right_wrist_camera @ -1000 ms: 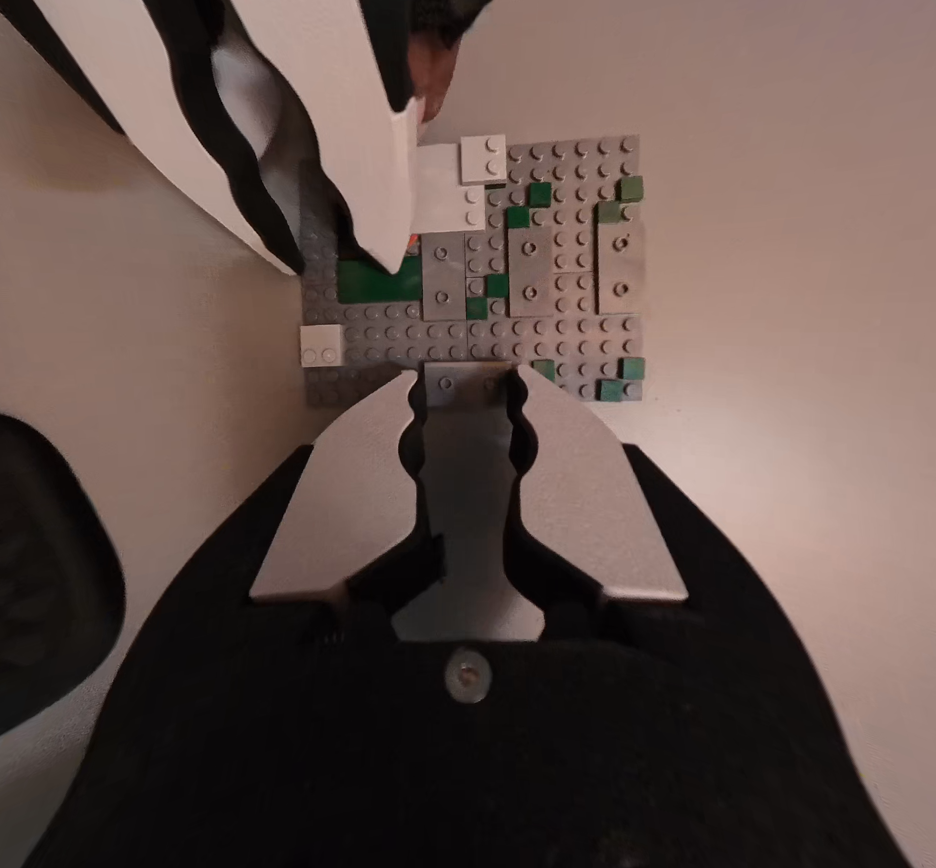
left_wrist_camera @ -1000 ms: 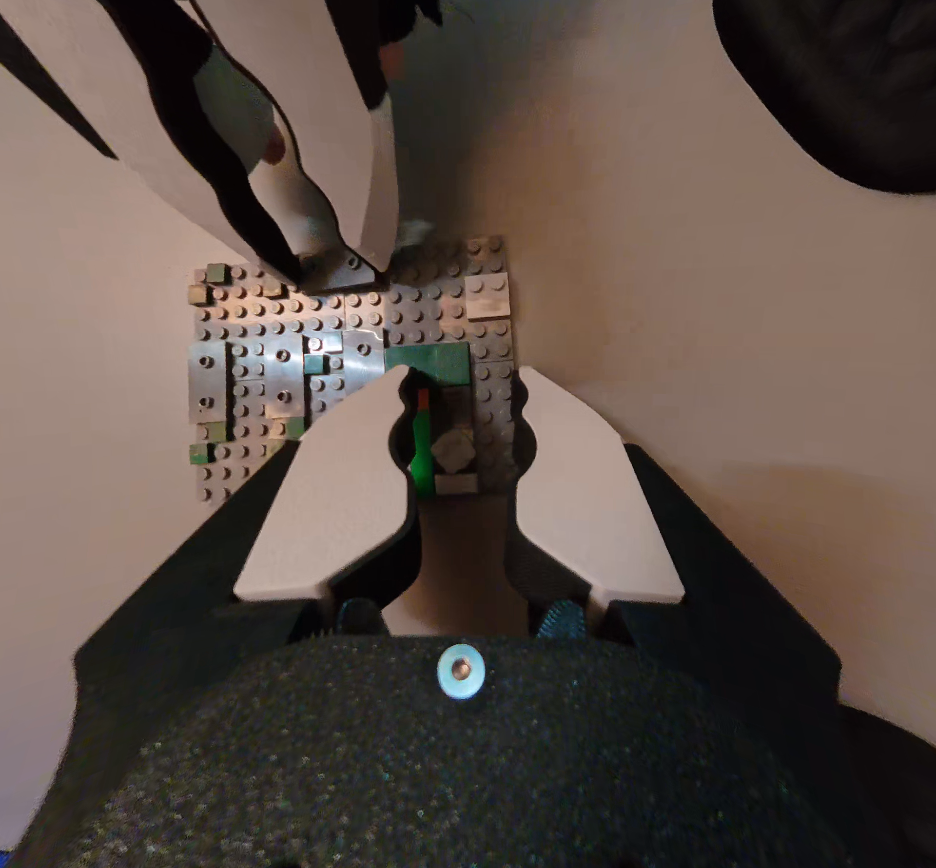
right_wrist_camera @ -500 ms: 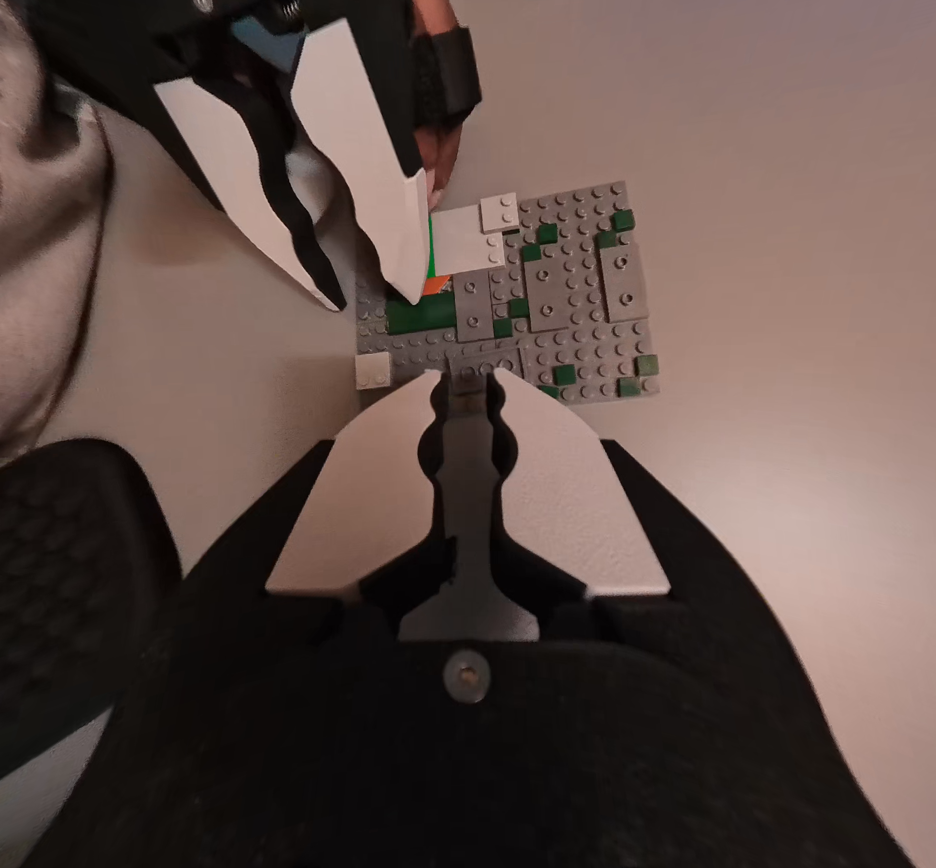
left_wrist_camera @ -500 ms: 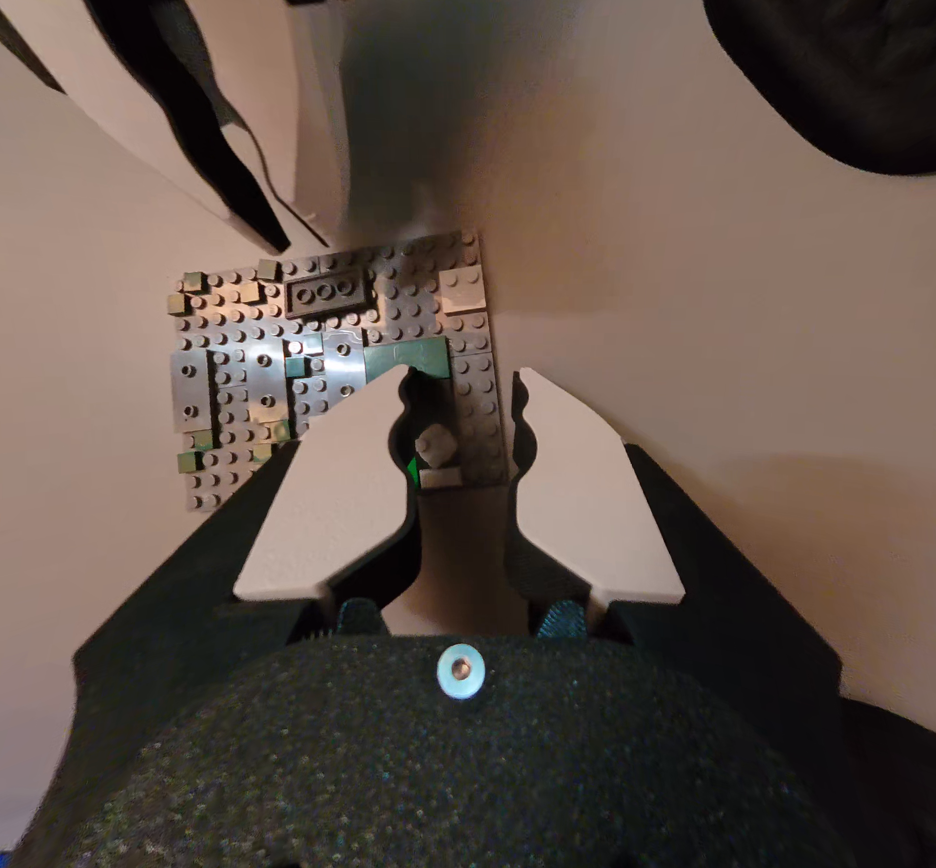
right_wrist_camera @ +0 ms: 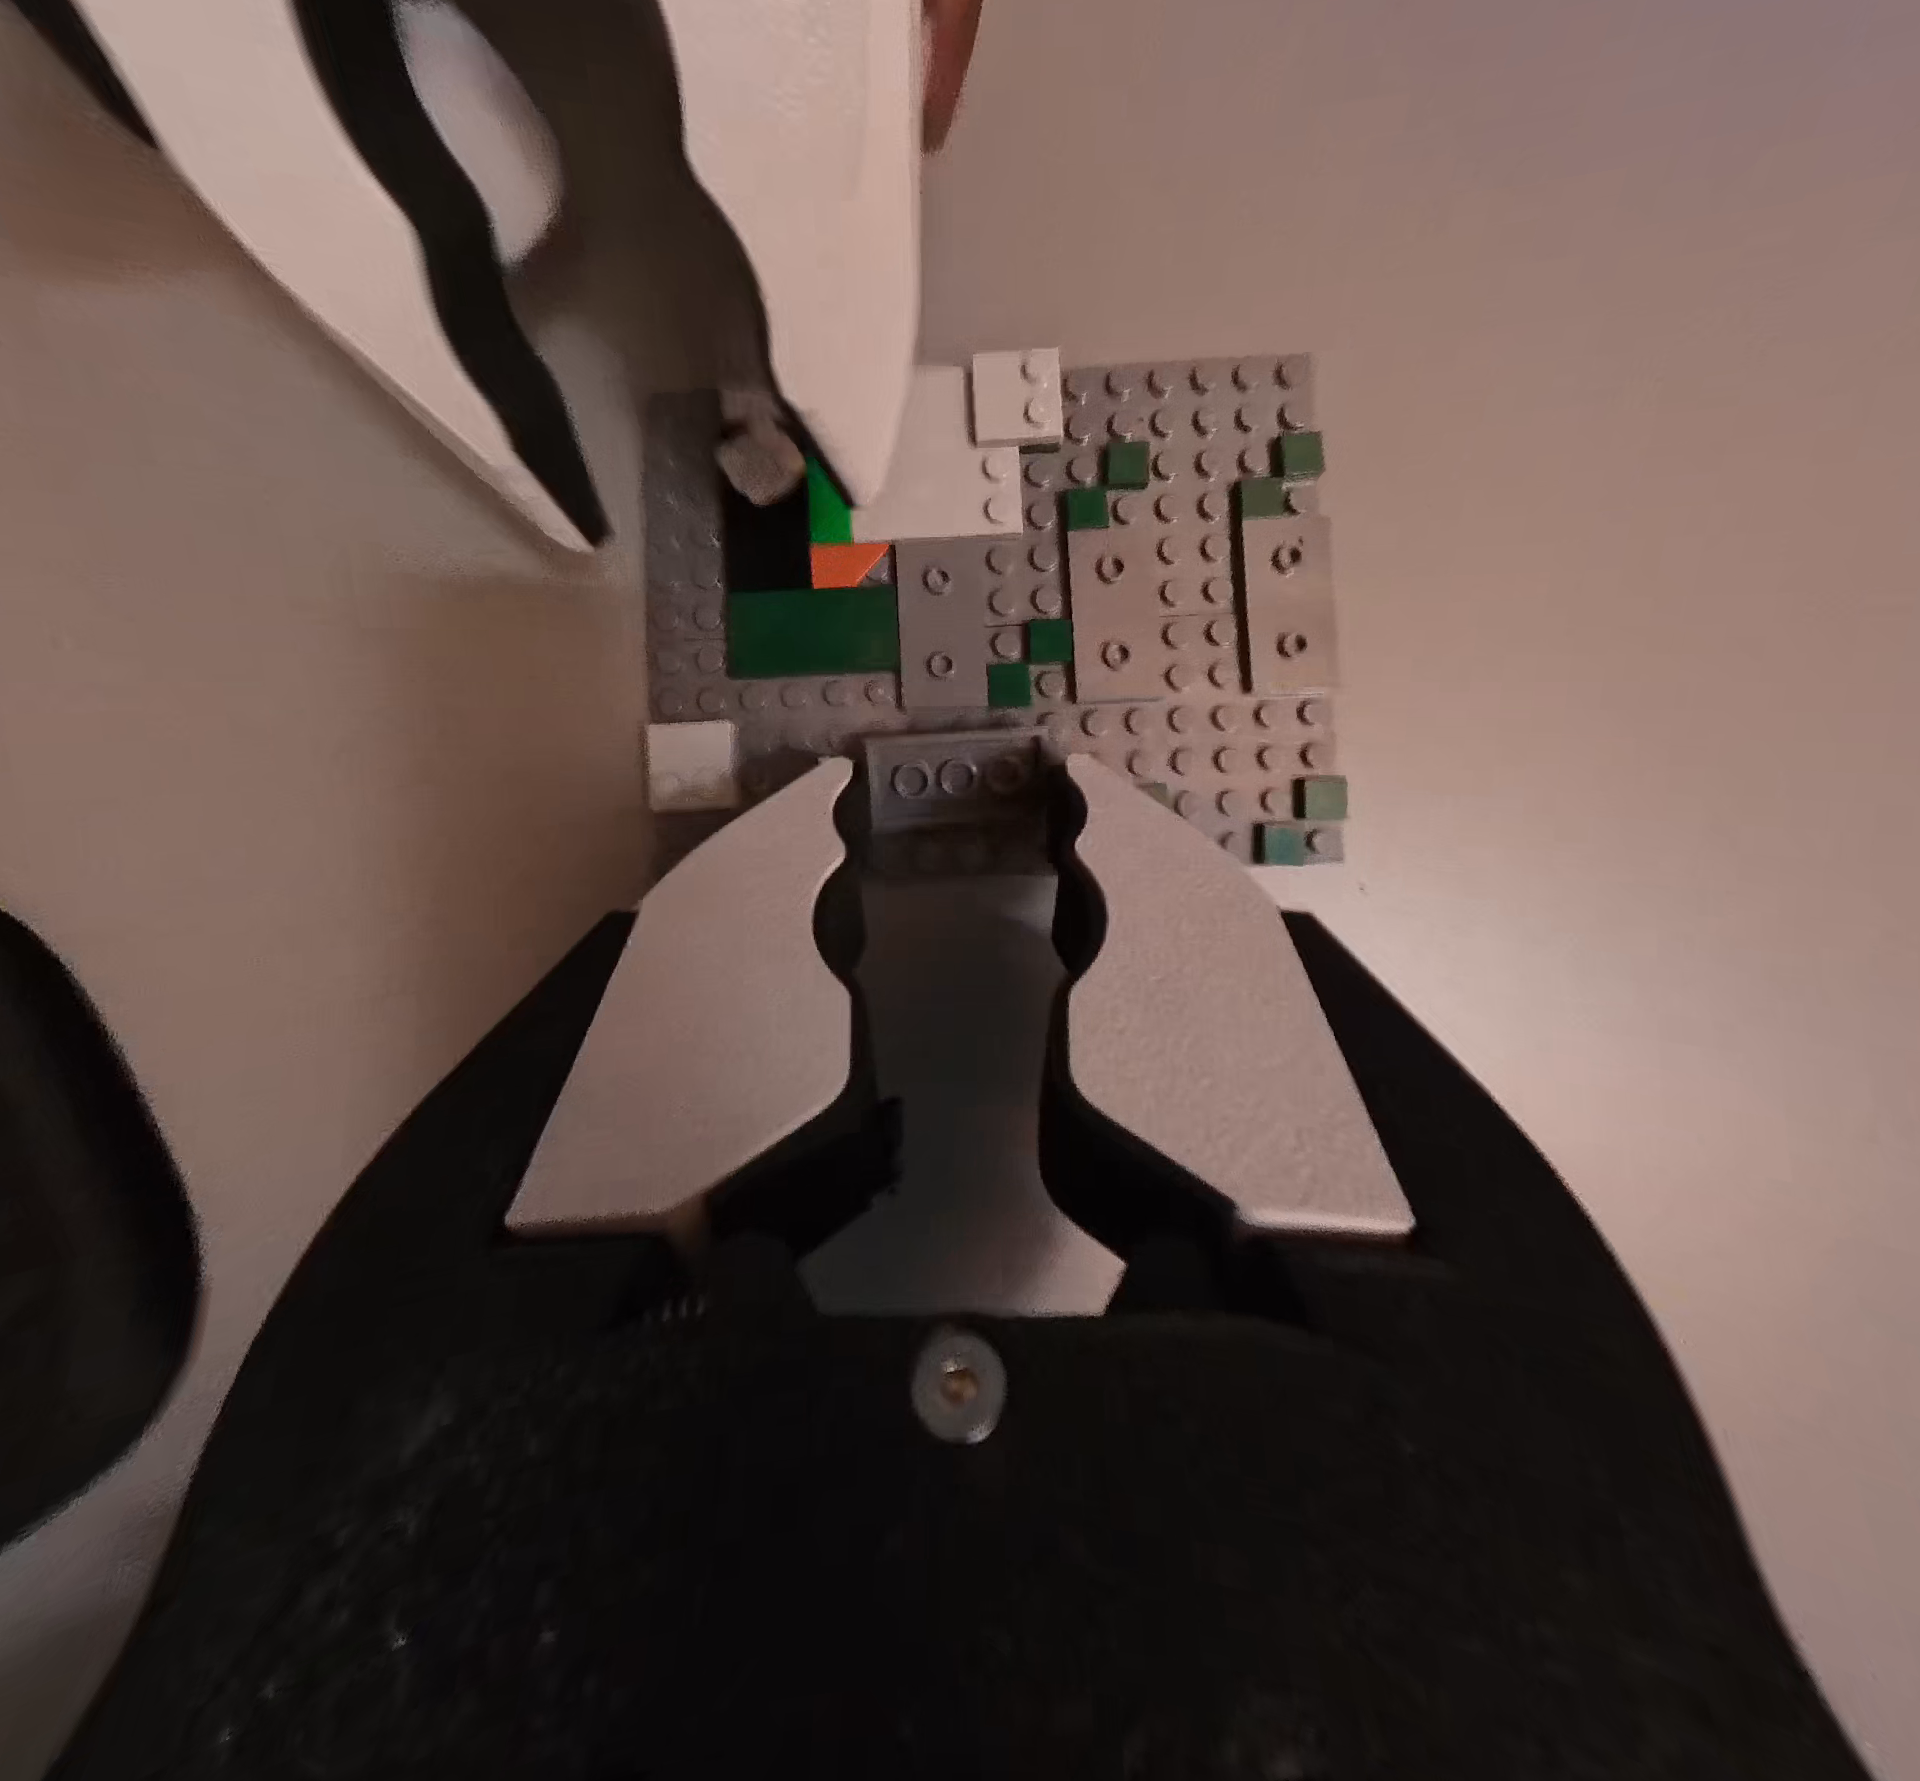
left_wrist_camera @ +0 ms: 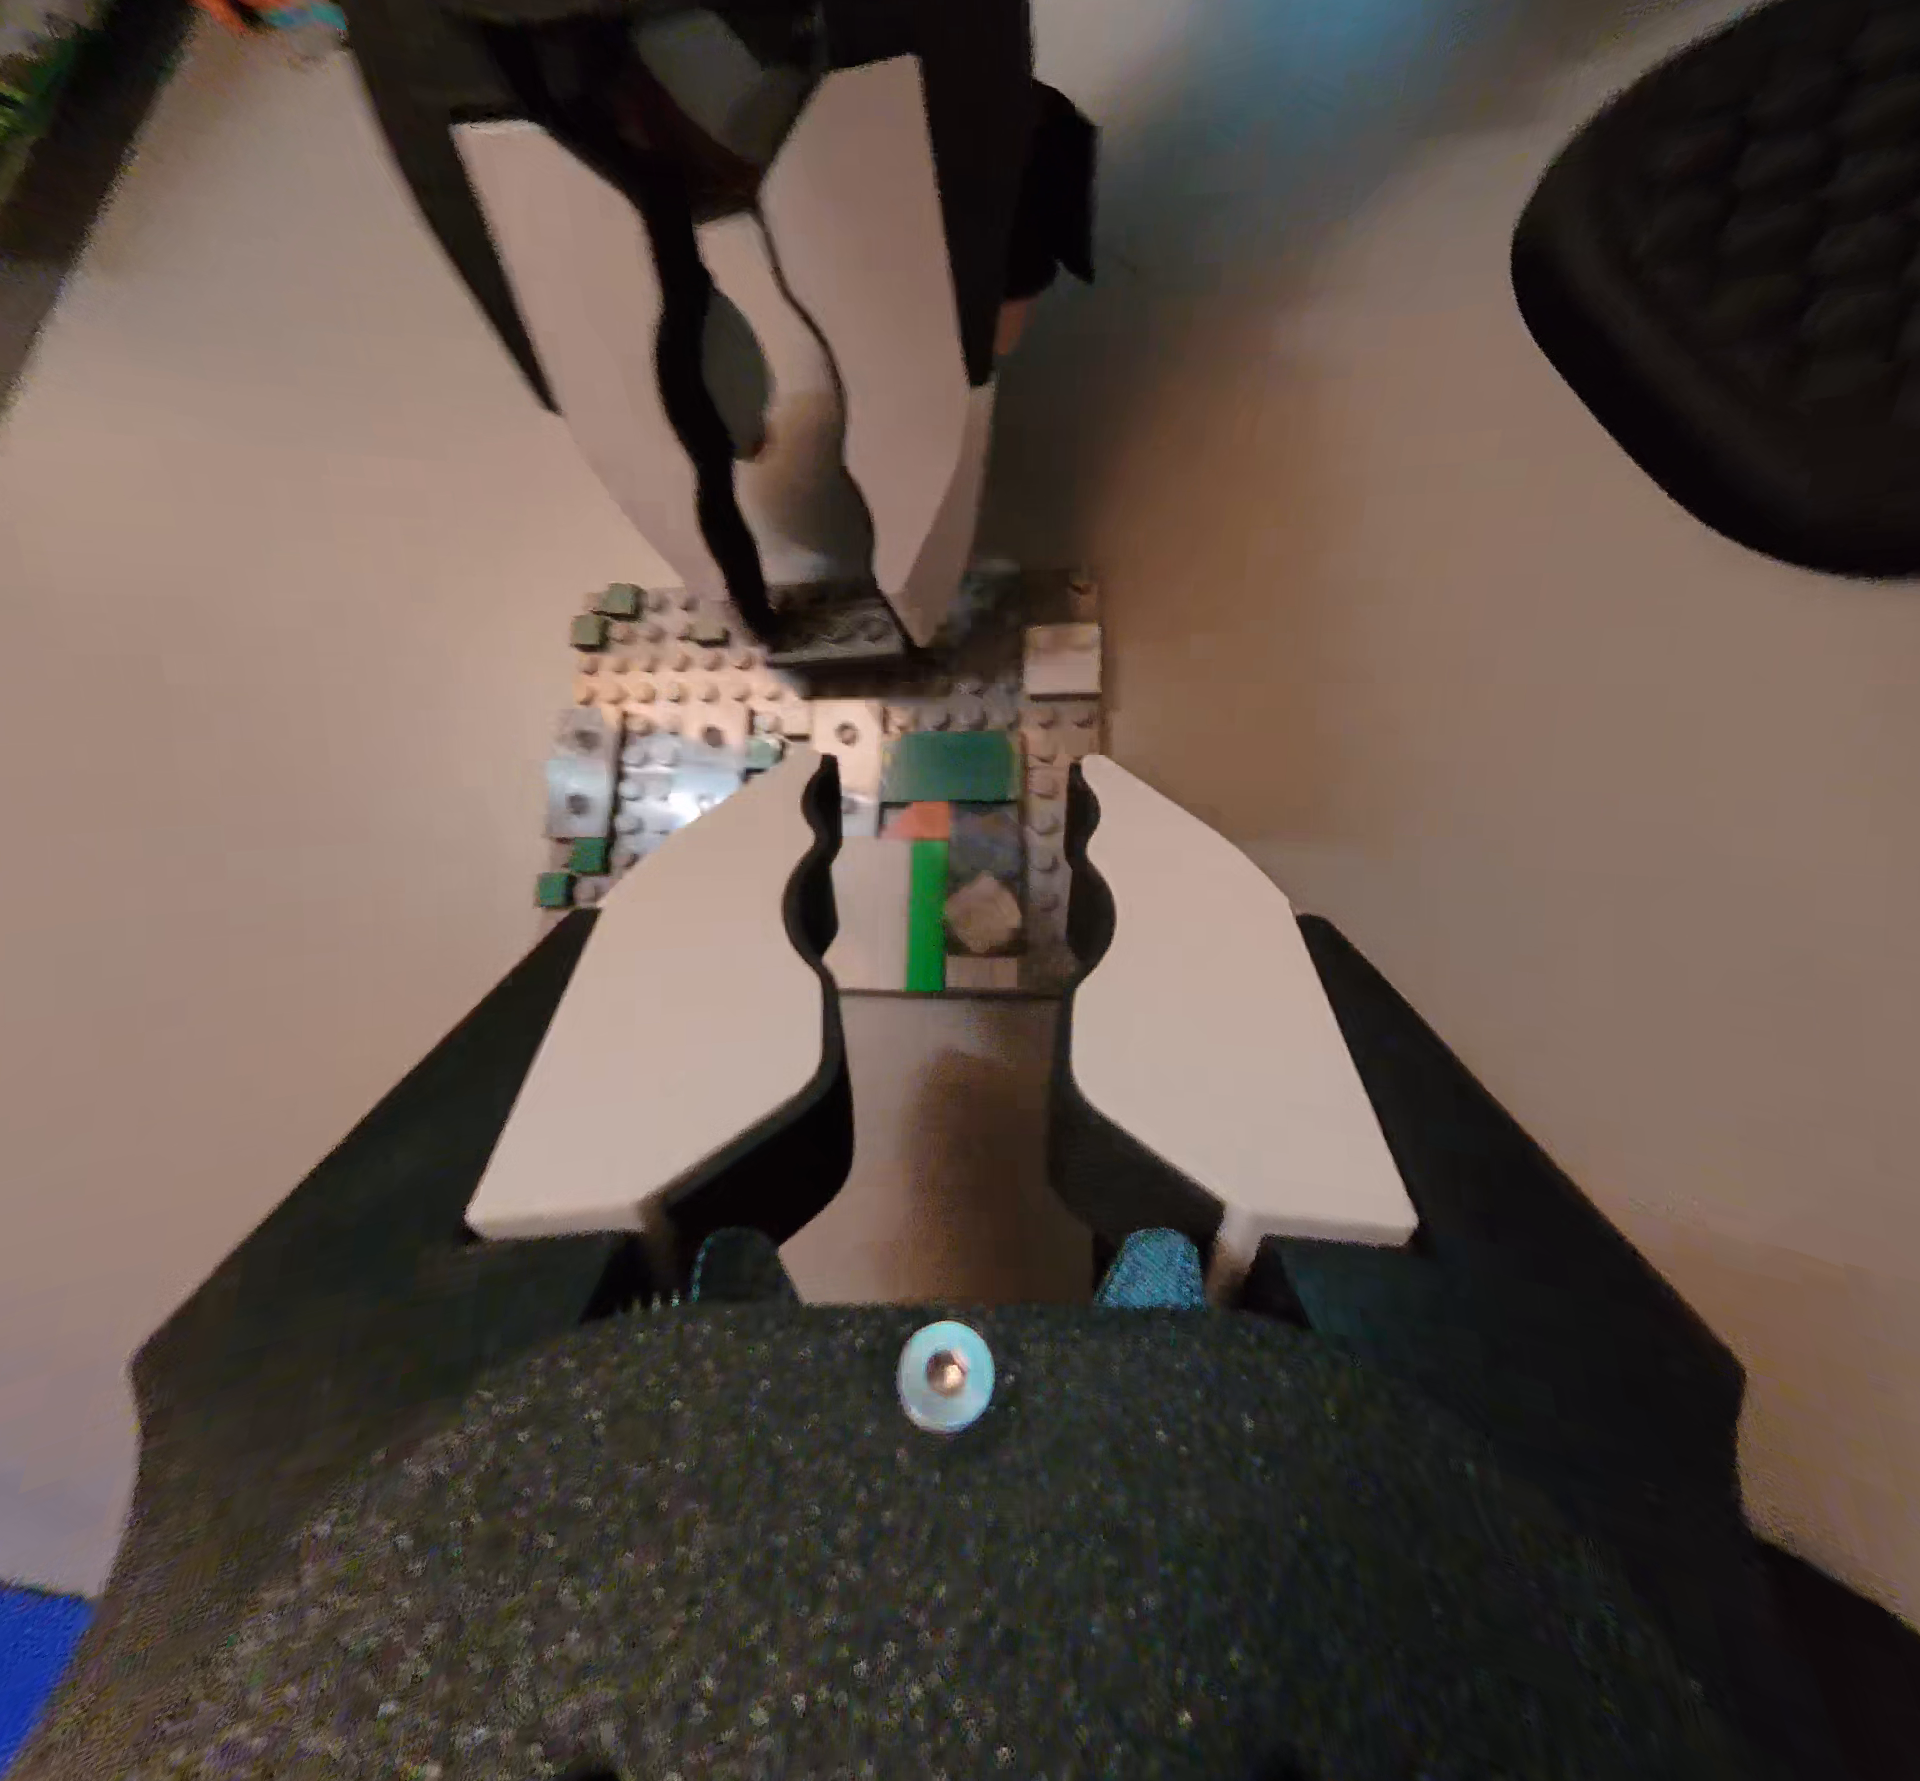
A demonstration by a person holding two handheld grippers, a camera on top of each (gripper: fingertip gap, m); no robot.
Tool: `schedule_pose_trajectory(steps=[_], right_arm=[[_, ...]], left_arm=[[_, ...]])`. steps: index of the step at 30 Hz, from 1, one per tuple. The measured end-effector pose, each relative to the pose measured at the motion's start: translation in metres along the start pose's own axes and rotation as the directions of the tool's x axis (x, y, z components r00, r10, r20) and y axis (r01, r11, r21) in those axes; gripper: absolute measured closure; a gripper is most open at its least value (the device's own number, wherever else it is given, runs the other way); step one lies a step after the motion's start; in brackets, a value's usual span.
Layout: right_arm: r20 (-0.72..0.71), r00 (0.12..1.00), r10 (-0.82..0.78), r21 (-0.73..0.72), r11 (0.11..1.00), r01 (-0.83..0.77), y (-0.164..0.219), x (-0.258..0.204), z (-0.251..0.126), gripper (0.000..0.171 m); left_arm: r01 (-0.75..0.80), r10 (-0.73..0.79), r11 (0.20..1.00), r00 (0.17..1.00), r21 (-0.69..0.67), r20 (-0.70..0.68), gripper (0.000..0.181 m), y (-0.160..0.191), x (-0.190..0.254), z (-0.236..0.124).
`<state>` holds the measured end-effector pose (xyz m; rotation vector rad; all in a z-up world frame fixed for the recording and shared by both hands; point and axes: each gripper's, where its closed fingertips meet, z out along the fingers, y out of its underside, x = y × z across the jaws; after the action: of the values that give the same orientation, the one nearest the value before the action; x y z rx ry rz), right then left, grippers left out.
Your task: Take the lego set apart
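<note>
Left gripper [left_wrist_camera: 948, 775] with jaws parted; right gripper [right_wrist_camera: 956, 775] closed on a grey plate [right_wrist_camera: 951, 781], both tips angled downward

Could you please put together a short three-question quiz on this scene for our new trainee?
1. True or false: the left gripper is shut on a brick.
2. What sits between the right gripper fingertips? A) a red wheel B) a dark grey studded plate C) a yellow brick
3. Fill in: the small triangular piece next to the bright green strip is ___.
Key: 1 false, its fingers stand apart and hold nothing; 2 B; 3 orange.
</note>
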<state>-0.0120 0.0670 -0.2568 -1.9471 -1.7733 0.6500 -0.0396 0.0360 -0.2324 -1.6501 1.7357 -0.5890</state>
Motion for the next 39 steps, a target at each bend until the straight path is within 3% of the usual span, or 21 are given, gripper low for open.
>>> schedule_pose_trajectory(steps=[5, 8, 12, 15, 20, 22, 25, 29, 34, 37, 39], right_arm=[[0.290, 0.936, 0.199, 0.302, 0.909, -0.287, -0.041, -0.033, -0.025, 0.139], [0.443, 0.867, 0.229, 0.371, 0.833, -0.410, -0.056, -0.053, -0.037, 0.139], [0.613, 0.741, 0.275, 0.425, 0.676, -0.602, -0.077, -0.058, -0.056, 0.139], [0.685, 0.674, 0.277, 0.434, 0.588, -0.682, -0.085, -0.060, -0.064, 0.139], [0.702, 0.647, 0.298, 0.448, 0.522, -0.726, -0.086, -0.052, -0.070, 0.132], [0.619, 0.708, 0.341, 0.483, 0.546, -0.685, -0.072, -0.040, -0.070, 0.132], [0.373, 0.851, 0.369, 0.482, 0.707, -0.517, -0.040, -0.032, -0.056, 0.134], [0.169, 0.941, 0.294, 0.372, 0.865, -0.337, -0.012, -0.041, -0.033, 0.134], [-0.027, 0.994, 0.106, 0.168, 0.981, -0.100, 0.004, -0.051, 0.000, 0.134], [-0.061, 0.998, 0.033, 0.094, 0.995, -0.027, 0.004, -0.052, 0.008, 0.134], [-0.056, 0.998, 0.022, 0.073, 0.997, -0.018, 0.003, -0.051, 0.008, 0.135]], left_arm=[[-0.142, 0.125, 0.978, 0.986, 0.156, 0.113, 0.141, -0.021, -0.004, -0.015], [-0.268, 0.234, 0.935, 0.958, 0.233, 0.166, 0.144, -0.038, 0.004, -0.022], [-0.484, 0.375, 0.835, 0.849, 0.263, 0.372, 0.158, -0.060, 0.006, -0.035], [-0.507, 0.369, 0.822, 0.821, 0.259, 0.436, 0.166, -0.066, 0.002, -0.042], [-0.410, 0.294, 0.866, 0.881, 0.288, 0.370, 0.166, -0.060, -0.001, -0.057], [-0.342, 0.231, 0.899, 0.902, 0.275, 0.366, 0.166, -0.049, -0.015, -0.070], [-0.232, 0.136, 0.954, 0.899, 0.189, 0.417, 0.166, -0.019, -0.050, -0.100], [-0.005, -0.010, 1.000, 0.862, 0.027, 0.507, 0.166, 0.038, -0.103, -0.150], [0.354, -0.253, 0.930, 0.812, -0.099, 0.526, 0.166, 0.118, -0.140, -0.181], [0.427, -0.287, 0.890, 0.797, -0.158, 0.532, 0.164, 0.144, -0.146, -0.180], [0.440, -0.289, 0.881, 0.792, -0.174, 0.537, 0.151, 0.149, -0.147, -0.178]])
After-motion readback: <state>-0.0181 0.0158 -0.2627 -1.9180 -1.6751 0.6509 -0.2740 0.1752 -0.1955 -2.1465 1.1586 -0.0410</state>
